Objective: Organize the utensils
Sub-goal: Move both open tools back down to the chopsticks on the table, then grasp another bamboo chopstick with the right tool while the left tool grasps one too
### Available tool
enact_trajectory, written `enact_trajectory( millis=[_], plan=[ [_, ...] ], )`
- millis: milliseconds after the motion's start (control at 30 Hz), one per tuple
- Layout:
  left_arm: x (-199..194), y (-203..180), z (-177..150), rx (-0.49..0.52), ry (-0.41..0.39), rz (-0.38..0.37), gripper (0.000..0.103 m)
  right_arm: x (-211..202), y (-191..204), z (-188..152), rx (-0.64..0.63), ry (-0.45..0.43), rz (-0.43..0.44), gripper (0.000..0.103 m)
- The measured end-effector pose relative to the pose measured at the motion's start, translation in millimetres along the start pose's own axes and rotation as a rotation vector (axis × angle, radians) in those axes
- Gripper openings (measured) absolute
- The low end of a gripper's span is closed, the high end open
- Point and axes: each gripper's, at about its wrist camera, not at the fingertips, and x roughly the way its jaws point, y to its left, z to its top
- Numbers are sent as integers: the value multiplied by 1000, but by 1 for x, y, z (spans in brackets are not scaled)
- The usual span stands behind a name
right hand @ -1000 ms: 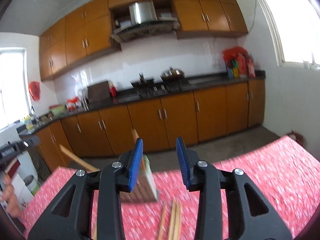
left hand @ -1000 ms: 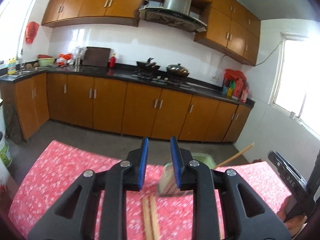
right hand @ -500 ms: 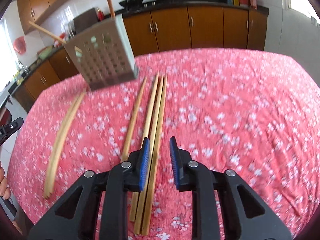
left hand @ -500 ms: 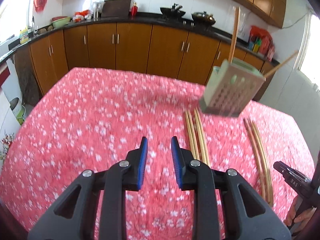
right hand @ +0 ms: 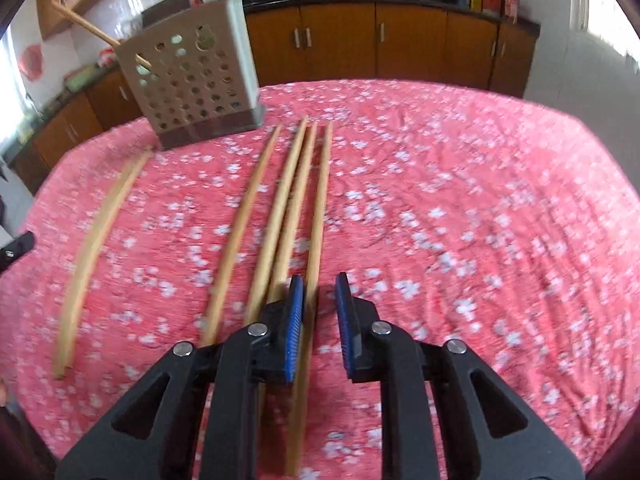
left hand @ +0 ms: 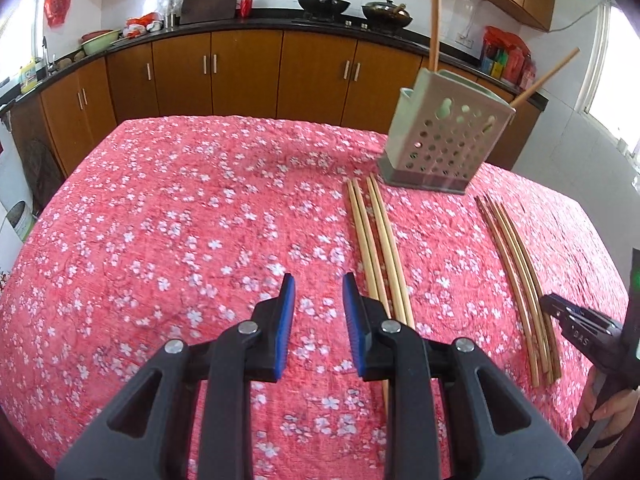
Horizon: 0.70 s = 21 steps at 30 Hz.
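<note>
The left gripper (left hand: 317,312) hovers over the red floral cloth (left hand: 180,220) on the counter, its blue-padded fingers (left hand: 286,320) parted with nothing between them. The right gripper (right hand: 319,312) is likewise open and empty, one chopstick (right hand: 318,216) running under the gap. Four chopsticks (right hand: 288,200) lie side by side just in front of the perforated holder (right hand: 196,80), which stands upright with two sticks (right hand: 86,26) inside; another bundle (right hand: 94,240) lies left of the holder

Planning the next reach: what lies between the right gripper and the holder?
In the right wrist view, four loose chopsticks on the red cloth span the stretch from the right gripper up to the holder.
</note>
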Motion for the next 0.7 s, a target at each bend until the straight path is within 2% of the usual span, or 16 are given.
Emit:
enact_trajectory(
  millis=[67, 133, 300, 467, 700],
  plan=[
    [2, -2, -3, 7, 8, -13, 26, 1, 1, 0, -5, 0, -4, 15],
    [4, -5, -5, 14, 16, -31, 26, 3, 0, 1, -11, -5, -21, 8],
    [9, -15, -15, 48, 43, -81, 25, 3, -15, 3, 45, -16, -27, 8],
    [15, -24, -25, 84, 77, -97, 17, 2, -14, 2, 35, -20, -31, 8],
    [24, -31, -33, 102, 112, -90, 15, 4, -13, 2, 38, -22, -28, 8]
  ],
)
